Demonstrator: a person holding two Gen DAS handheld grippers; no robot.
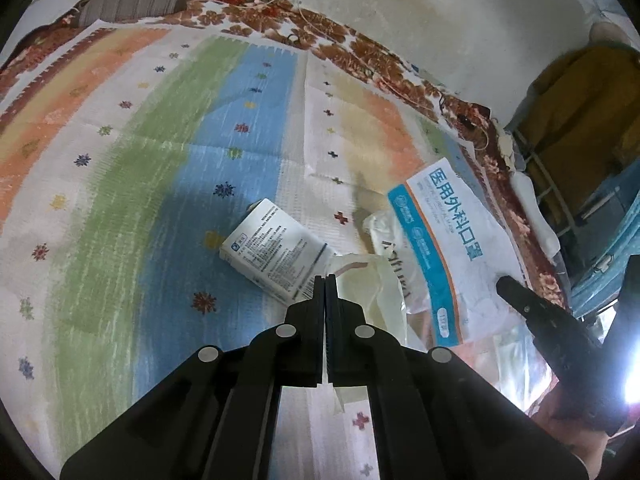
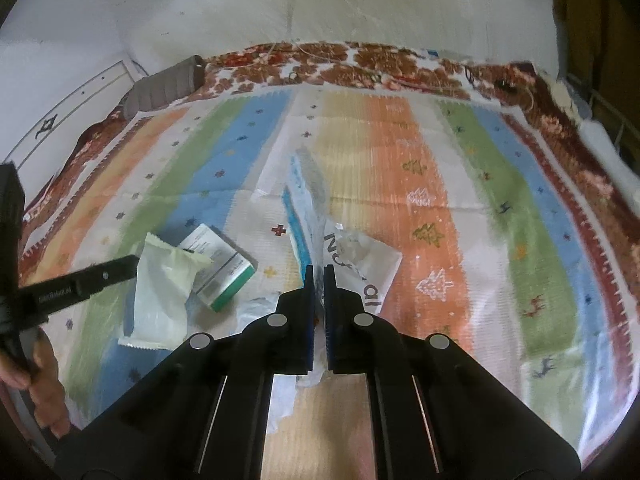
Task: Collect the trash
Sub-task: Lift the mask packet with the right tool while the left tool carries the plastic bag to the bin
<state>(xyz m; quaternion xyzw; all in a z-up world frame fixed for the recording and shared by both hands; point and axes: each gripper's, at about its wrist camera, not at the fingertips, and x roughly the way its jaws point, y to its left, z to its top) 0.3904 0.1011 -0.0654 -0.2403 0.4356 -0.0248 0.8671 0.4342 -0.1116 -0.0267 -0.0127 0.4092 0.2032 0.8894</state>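
In the left wrist view my left gripper (image 1: 325,280) is shut on a pale cream plastic wrapper (image 1: 370,292), a strip of which shows between the jaws. A white printed box (image 1: 276,252) lies just beyond it on the striped mat. The right gripper (image 1: 505,285) reaches in from the right onto a blue-and-white mask bag (image 1: 444,248). In the right wrist view my right gripper (image 2: 319,273) is shut on that mask bag (image 2: 306,208), seen edge-on and lifted. The left gripper (image 2: 134,266) holds the wrapper (image 2: 164,292) beside the green-ended box (image 2: 224,272).
A crumpled white plastic bag with black lettering (image 2: 368,268) lies right of the right gripper's tips. The striped mat (image 2: 500,200) covers a floral blanket (image 2: 360,60) against a white wall. A grey pillow (image 2: 168,84) sits at the far left. A person's hand (image 2: 44,376) holds the left gripper.
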